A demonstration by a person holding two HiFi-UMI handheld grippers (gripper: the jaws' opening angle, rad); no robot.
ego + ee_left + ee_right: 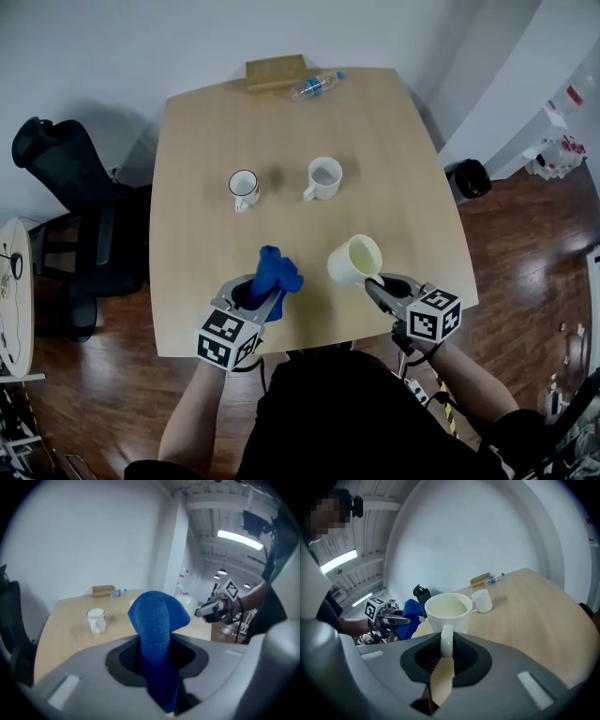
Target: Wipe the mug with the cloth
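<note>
My left gripper (262, 297) is shut on a blue cloth (275, 272), which stands up out of the jaws as a bunched fold (157, 630). My right gripper (375, 285) is shut on the handle of a cream mug (355, 260), held lifted above the table's near edge. In the right gripper view the cream mug (447, 611) sits just beyond the jaws, its handle pinched between them and its mouth facing up. Cloth and mug are a short way apart, not touching. The left gripper (389, 616) with the cloth appears to the mug's left in that view.
A black-rimmed white mug (244, 188) and a plain white mug (323, 178) stand mid-table on the wooden table (206, 253). A wooden block (276, 72) and a plastic bottle (316, 86) lie at the far edge. A black office chair (70, 211) stands at the left.
</note>
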